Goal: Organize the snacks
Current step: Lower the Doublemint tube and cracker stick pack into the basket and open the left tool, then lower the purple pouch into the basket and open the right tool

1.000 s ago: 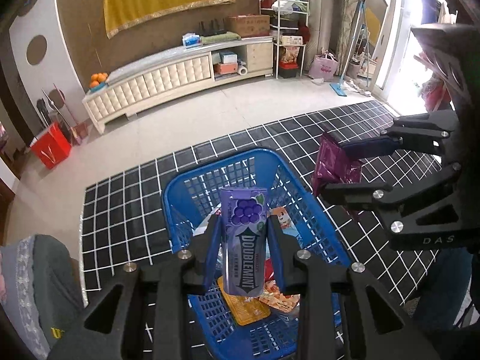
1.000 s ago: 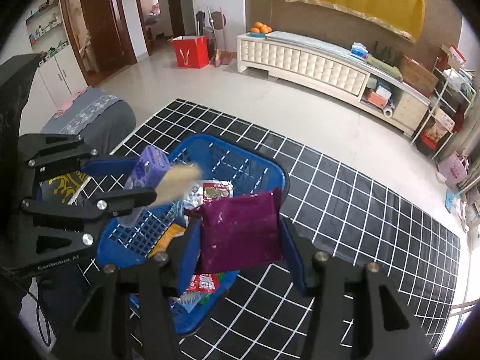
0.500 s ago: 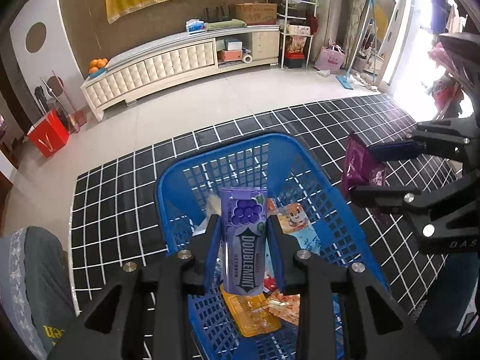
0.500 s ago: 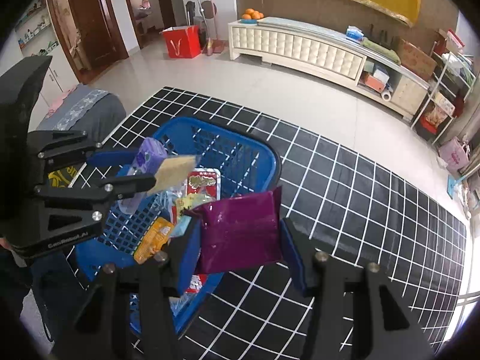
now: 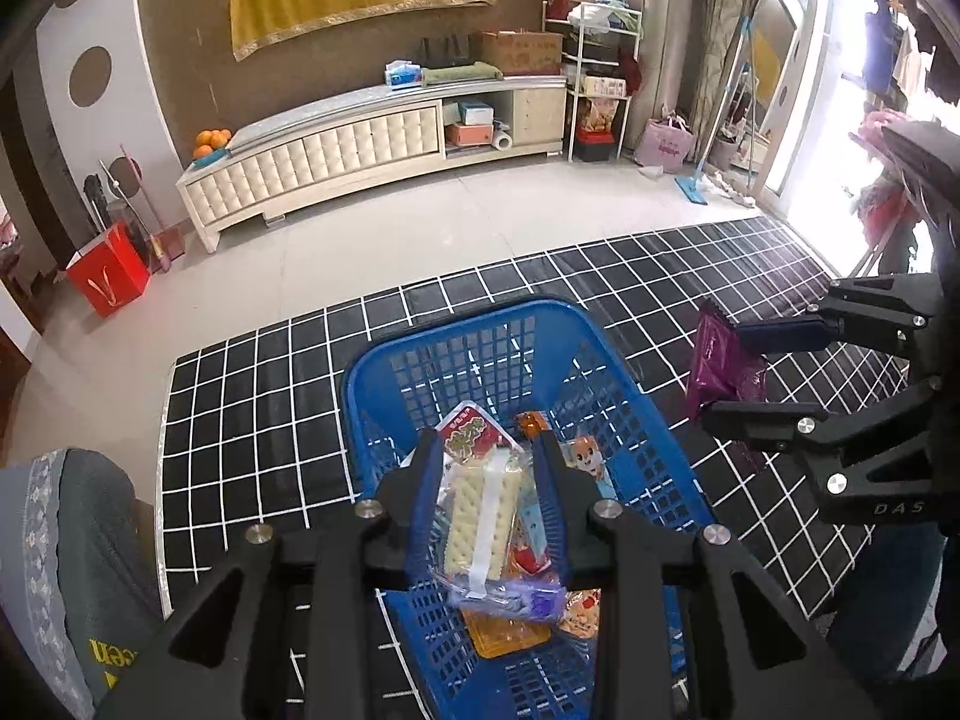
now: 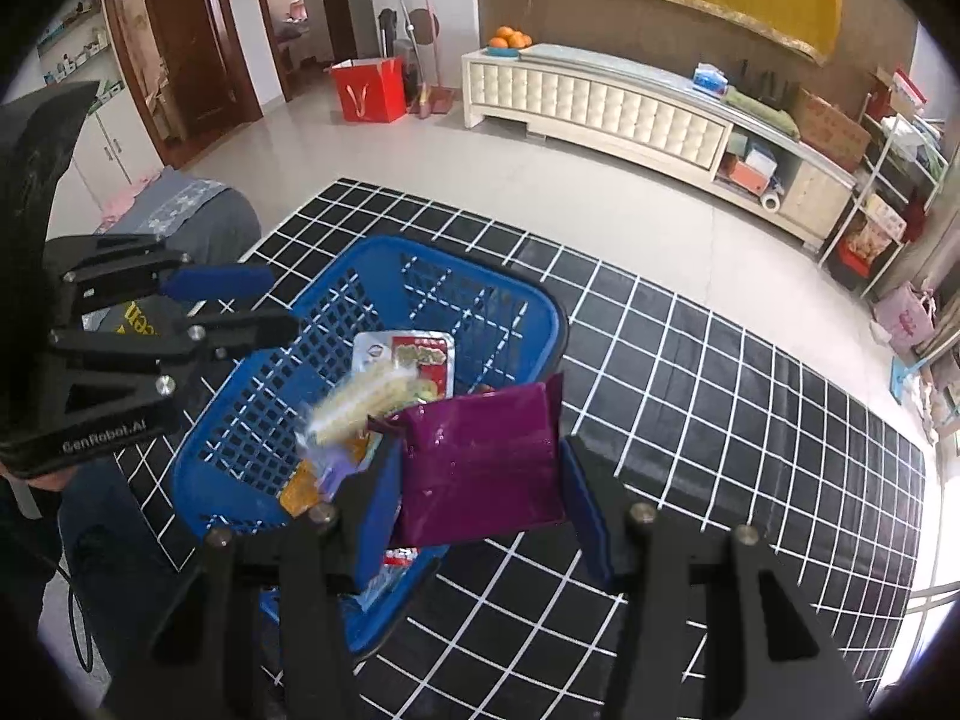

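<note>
A blue plastic basket point(image 5: 468, 312) point(image 6: 456, 258) stands on a black grid rug and holds several snack packs. A cracker pack with a purple end point(image 5: 480, 516) point(image 6: 360, 402) is loose over the basket's contents and blurred in the right wrist view. My left gripper point(image 5: 486, 456) point(image 6: 273, 300) hovers above the basket's left side, its jaws a little apart with nothing between them. My right gripper point(image 6: 480, 456) point(image 5: 726, 372) is shut on a purple pouch point(image 6: 480, 468) point(image 5: 720, 366), held over the basket's right rim.
The black grid rug point(image 5: 240, 390) lies on a pale tiled floor. A grey cushioned seat point(image 5: 60, 540) sits left of the basket. A long white cabinet point(image 5: 330, 144) and a red bag point(image 5: 108, 276) stand by the far wall. A red snack pack point(image 5: 465, 432) lies in the basket.
The purple-ended cracker pack that stood upright in my left gripper has left the jaws and is dropping into the basket. The right gripper keeps its hold on the purple pouch.
</note>
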A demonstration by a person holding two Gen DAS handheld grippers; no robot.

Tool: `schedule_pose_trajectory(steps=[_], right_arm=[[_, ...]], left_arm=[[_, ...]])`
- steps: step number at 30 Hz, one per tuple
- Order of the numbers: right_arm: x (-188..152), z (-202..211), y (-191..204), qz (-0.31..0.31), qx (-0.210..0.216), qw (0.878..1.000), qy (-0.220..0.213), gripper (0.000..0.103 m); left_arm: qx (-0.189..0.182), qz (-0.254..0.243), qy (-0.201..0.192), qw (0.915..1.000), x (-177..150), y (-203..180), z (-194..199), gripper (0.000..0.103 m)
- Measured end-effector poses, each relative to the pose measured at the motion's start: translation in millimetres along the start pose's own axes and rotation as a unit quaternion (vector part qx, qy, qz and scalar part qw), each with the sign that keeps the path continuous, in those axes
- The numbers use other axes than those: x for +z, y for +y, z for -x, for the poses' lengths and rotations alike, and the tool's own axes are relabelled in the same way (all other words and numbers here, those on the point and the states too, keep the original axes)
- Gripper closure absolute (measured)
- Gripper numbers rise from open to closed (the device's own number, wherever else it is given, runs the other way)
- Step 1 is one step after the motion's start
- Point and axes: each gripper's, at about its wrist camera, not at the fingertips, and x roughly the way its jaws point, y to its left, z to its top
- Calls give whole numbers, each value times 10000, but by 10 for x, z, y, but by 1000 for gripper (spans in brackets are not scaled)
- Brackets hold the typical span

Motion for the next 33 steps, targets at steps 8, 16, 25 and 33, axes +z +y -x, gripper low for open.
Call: schedule_pose_trajectory(steps=[8, 16, 25, 33], right_arm=[[0, 140, 162, 129, 1, 9999, -94, 46], [-19, 217, 363, 154, 32, 9996, -255, 46], [-89, 50, 562, 9, 129, 9996, -242, 46], [-171, -286, 656, 44, 57, 9999, 127, 46]], left_arm=[[92, 2, -137, 9999, -178, -23, 260, 63], [495, 156, -325, 9981, -408, 22, 480, 34], [769, 371, -424, 9954, -733, 82, 460, 29], [654, 1049, -488, 9911, -951, 298, 333, 29]])
